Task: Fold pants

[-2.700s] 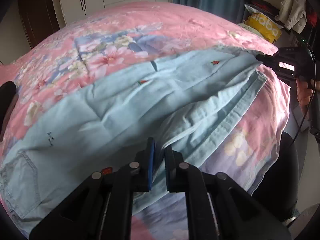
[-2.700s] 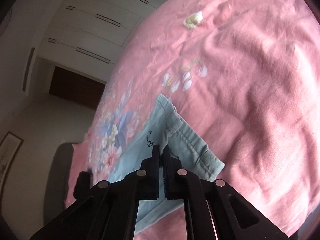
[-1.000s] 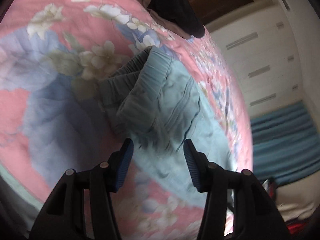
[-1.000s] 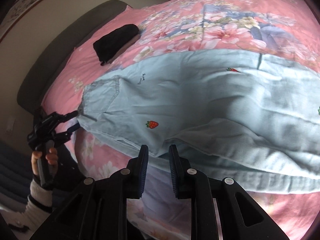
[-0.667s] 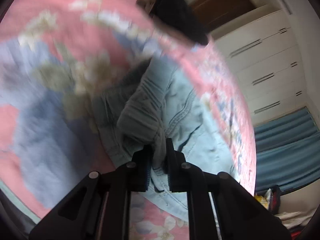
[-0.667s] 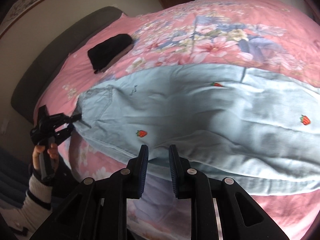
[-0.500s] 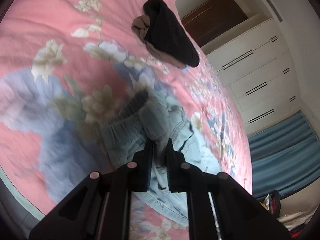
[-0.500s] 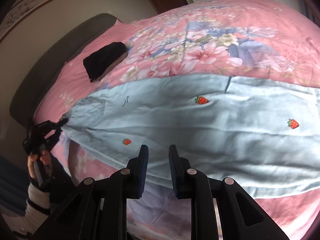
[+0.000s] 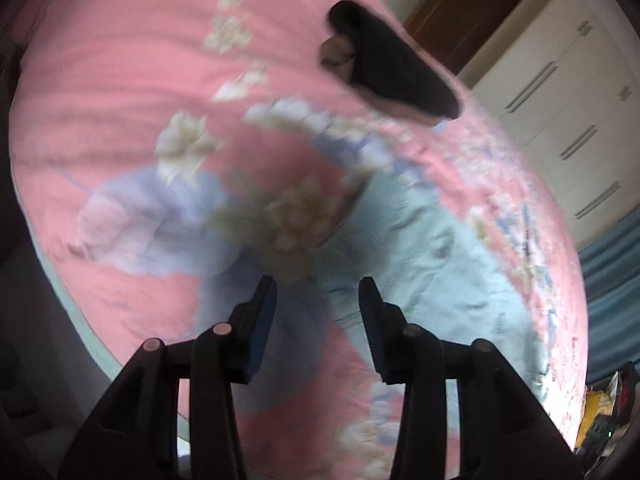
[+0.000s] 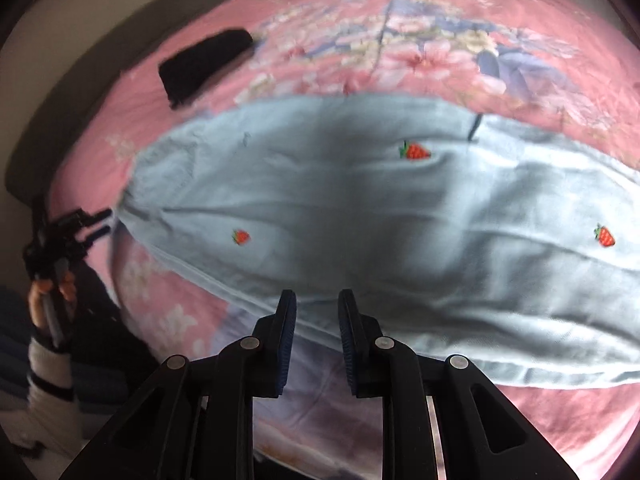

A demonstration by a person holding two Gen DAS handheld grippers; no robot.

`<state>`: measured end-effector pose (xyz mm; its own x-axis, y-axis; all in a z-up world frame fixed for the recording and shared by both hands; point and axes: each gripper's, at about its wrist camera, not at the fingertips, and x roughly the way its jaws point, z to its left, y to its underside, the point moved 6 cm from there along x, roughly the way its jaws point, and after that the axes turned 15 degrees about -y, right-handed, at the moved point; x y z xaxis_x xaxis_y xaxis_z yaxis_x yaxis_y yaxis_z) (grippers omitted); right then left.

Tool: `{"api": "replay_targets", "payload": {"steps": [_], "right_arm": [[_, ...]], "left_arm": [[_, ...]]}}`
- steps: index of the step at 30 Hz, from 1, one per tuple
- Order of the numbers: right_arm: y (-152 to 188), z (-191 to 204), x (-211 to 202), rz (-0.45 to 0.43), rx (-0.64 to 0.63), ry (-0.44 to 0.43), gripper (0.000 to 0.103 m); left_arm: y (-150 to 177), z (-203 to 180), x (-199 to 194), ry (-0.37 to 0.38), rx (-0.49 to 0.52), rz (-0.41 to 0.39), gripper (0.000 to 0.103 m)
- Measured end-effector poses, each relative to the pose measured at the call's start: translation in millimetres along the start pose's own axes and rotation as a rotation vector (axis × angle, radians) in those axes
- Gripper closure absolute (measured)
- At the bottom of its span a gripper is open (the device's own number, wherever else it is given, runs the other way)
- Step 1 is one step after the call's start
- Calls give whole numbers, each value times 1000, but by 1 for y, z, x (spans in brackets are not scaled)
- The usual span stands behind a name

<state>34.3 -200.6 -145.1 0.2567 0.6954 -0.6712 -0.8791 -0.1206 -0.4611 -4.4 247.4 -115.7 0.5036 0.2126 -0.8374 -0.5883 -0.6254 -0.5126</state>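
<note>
Light blue pants (image 10: 360,216) with small red strawberries lie spread lengthwise across the pink floral bedspread (image 10: 440,40). My right gripper (image 10: 317,300) hovers at their near long edge. Its jaws stand a narrow gap apart, and the cloth edge shows through the gap unpinched. In the left wrist view the pants' waist end (image 9: 432,248) lies blurred just ahead and to the right. My left gripper (image 9: 318,292) is open and its jaws are opening, with no cloth pressed between the pads. In the right wrist view the left gripper (image 10: 90,222) sits at the waist corner, held by a hand with a striped sleeve (image 10: 50,360).
A black folded garment (image 9: 392,76) lies on the bed beyond the waist, also in the right wrist view as the black garment (image 10: 204,64). A dark headboard (image 10: 80,72) bounds the far left. White wardrobe doors (image 9: 560,80) and a blue curtain (image 9: 612,280) stand past the bed.
My left gripper shut on the bunched waistband, then opened and let it go; the waist now lies flatter. In the right wrist view the pants drew out flatter; my right gripper kept its narrow gap.
</note>
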Motion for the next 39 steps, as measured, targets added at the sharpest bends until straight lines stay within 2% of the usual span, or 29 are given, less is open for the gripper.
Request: {"api": "replay_targets", "payload": {"steps": [3, 4, 6, 9, 11, 13, 15, 17, 19, 21, 24, 27, 28, 29, 30, 32, 33, 35, 39], "right_arm": [[-11, -7, -3, -64, 15, 33, 82], [-12, -9, 1, -69, 27, 33, 82], [-13, -11, 14, -71, 49, 23, 82], [-6, -18, 31, -37, 65, 59, 82], [-3, -17, 27, -57, 47, 51, 82], [-2, -24, 15, -87, 92, 3, 82], [0, -40, -6, -148, 143, -37, 82], [3, -67, -33, -221, 218, -34, 82], [11, -99, -61, -287, 314, 8, 82], [24, -131, -92, -359, 402, 94, 82], [45, -170, -138, -491, 525, 101, 82], [67, -203, -187, -581, 593, 259, 82], [71, -206, -199, -606, 606, 262, 82], [72, -203, -210, -630, 604, 252, 82], [72, -199, -220, -636, 583, 294, 82], [71, -188, -233, -624, 529, 399, 81], [72, -184, -235, -623, 530, 387, 81], [76, -186, -233, -621, 569, 278, 81], [87, -182, -201, -593, 640, 169, 79]], "left_arm": [[6, -47, -12, 91, 117, -43, 61], [14, -71, -12, 136, 181, -40, 61], [33, -109, -5, 173, 290, -23, 61], [69, -152, 15, 182, 470, 8, 61], [92, -160, 31, 174, 534, 66, 61], [108, -157, 47, 156, 577, 100, 61], [111, -152, 44, 173, 587, 81, 61], [109, -147, 43, 186, 575, 98, 61], [108, -147, 45, 194, 555, 116, 61], [109, -149, 45, 189, 548, 119, 61], [109, -155, 43, 177, 555, 114, 57], [110, -164, 45, 167, 564, 111, 52], [110, -166, 45, 154, 570, 110, 52], [109, -168, 45, 142, 572, 110, 52], [109, -171, 42, 132, 573, 110, 52], [109, -181, 34, 162, 573, 108, 52], [110, -185, 30, 175, 580, 103, 52], [117, -201, 20, 209, 615, 91, 50], [138, -237, 9, 296, 675, 127, 48]]}}
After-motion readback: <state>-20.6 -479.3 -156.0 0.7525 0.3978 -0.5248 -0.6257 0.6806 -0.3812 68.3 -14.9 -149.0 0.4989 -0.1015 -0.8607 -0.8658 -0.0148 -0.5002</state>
